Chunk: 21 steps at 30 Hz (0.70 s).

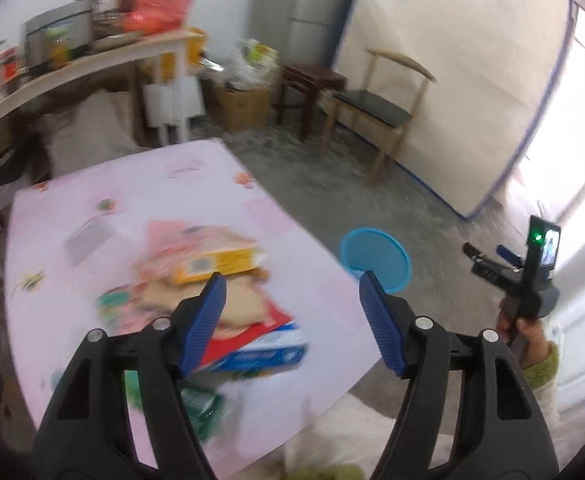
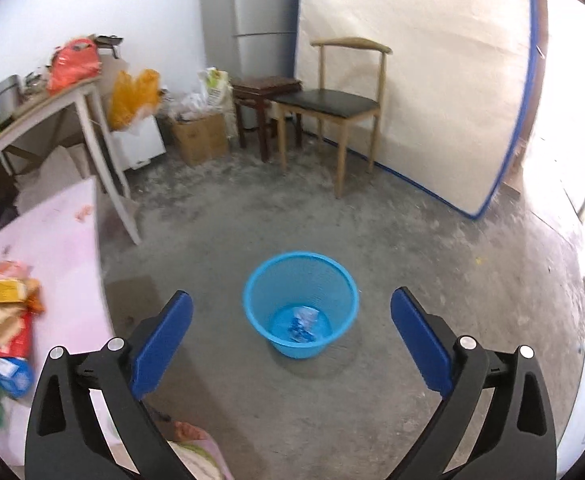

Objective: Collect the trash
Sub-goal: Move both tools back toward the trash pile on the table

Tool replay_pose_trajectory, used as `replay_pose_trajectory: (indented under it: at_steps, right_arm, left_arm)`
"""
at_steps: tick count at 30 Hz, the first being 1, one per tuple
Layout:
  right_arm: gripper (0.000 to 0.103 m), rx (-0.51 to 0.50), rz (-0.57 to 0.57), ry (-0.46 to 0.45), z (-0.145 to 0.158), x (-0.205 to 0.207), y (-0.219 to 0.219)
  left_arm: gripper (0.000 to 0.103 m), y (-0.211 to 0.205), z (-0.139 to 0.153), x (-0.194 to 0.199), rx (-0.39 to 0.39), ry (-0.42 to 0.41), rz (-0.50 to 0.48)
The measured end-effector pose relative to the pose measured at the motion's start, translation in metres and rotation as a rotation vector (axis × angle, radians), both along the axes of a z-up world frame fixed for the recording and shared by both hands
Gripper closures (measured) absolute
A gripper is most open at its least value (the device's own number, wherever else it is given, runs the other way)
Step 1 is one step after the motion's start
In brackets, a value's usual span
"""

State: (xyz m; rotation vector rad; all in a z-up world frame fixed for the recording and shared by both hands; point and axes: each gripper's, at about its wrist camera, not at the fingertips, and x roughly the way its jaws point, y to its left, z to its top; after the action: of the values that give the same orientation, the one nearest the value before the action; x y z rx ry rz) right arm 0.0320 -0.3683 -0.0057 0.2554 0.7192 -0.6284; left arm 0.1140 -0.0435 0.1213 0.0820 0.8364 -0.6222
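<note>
Bare concrete floor (image 2: 372,240) beside a pink table (image 1: 292,280). Right tongs (image 2: 292,308) spread wide and empty, blue bin (image 2: 260,288) below between them; left tongs (image 1: 288,292) spread, empty, over the trash pile (image 1: 220,296).

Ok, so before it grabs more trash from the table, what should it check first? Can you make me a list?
1. Left tool open with nothing between its fingers: ok.
2. Right tool open and empty: ok.
3. Blue wastebasket upright on the floor with room inside; only one crumpled wrapper lies at the bottom: ok.
4. Trash left to collect: a pile of boxes and packets on the pink table: ok.
5. Which piece lies on top and free to lift: cannot tell, the left view is blurred.
6. Path from table to wastebasket free of things on the floor: ok.
</note>
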Motion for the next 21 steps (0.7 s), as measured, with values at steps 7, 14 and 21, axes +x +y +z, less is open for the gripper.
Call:
replay_pose_trajectory:
  at_steps: [7, 14, 21]
  right_arm:
    - [0.007, -0.174, 0.111, -0.022, 0.048, 0.016, 0.062]
    - [0.007, -0.073, 0.378, -0.155, 0.075, 0.019, 0.101]
    - [0.007, 0.003, 0.545, -0.181, 0.07, 0.03, 0.144]
  left_arm:
    - [0.036, 0.081, 0.0, -0.035, -0.033, -0.076, 0.177]
    - [0.036, 0.13, -0.035, -0.054, -0.032, -0.07, 0.321]
    - [0.036, 0.141, -0.064, -0.053, -0.025, -0.069, 0.37]
